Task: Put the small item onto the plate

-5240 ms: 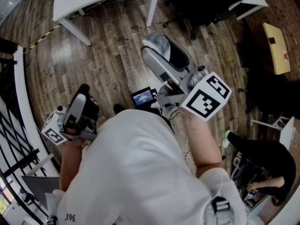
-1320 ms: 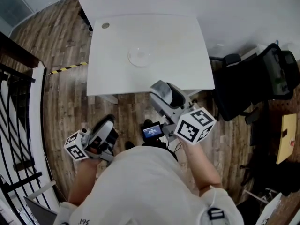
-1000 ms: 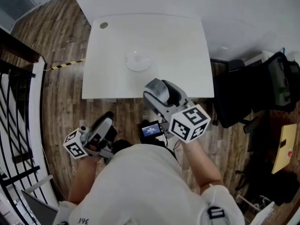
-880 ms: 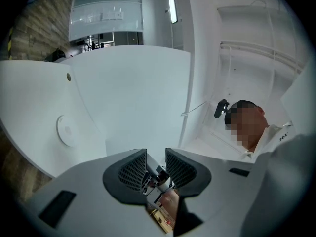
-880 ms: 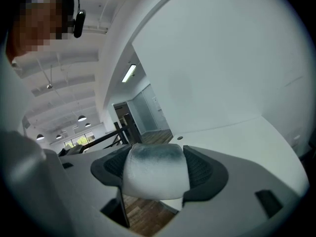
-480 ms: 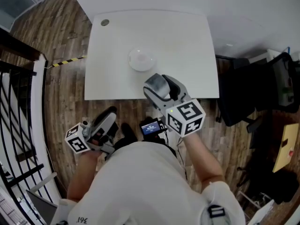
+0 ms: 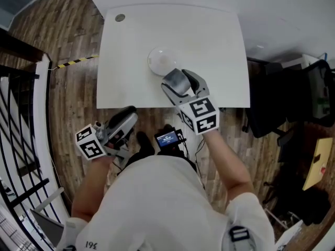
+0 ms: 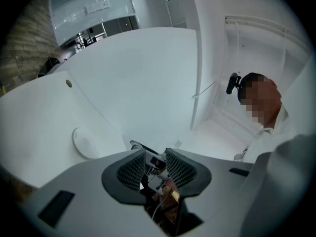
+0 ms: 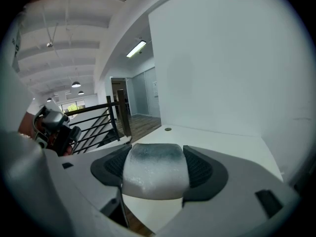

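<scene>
Right gripper [image 7: 183, 81], frame centre: jaws clamped on the grey-white small item [image 9: 155, 172], over the counter's [image 7: 214, 41] near edge, just beside the plate [image 7: 158, 60]. Left gripper [image 7: 125, 120], lower left: jaws slightly parted, empty.

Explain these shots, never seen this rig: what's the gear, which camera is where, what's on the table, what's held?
No robot: a person holds a two-jaw gripper in each hand. The top-down picture comes from a camera on the person's head; the other two come from cameras riding on each gripper, looking along its jaws. The marker cubes are part of the grippers. On the white table lies a round white plate, nothing on it, and a small round disc near a far corner. The right gripper is clamped on a small grey-white item, near the plate. The left gripper is off the table, jaws slightly apart, empty.
</scene>
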### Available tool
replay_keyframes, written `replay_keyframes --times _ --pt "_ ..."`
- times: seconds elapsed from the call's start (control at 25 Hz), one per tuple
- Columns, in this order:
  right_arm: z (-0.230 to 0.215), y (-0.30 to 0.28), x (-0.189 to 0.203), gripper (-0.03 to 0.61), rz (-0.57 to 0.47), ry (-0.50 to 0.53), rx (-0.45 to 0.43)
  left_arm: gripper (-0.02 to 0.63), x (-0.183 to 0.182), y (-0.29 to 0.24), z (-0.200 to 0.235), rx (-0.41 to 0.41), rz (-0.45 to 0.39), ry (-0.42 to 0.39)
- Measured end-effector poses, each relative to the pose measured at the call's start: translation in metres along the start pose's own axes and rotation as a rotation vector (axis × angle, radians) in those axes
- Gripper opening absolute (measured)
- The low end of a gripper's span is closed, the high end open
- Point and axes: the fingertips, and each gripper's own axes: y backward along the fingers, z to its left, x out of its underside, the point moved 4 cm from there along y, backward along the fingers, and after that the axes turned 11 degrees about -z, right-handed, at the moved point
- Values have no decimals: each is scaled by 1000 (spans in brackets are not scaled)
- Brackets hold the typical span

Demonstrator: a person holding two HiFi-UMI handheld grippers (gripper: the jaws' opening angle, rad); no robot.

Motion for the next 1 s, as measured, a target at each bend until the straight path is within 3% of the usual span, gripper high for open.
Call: replay_keyframes --times 0.32,1.0 --pt "-24 -48 32 319 99 86 7 109 8 -12 42 -59 74 -15" --pt "-62 -125 107 319 309 118 17 109 29 -27 94 -164 156 47"
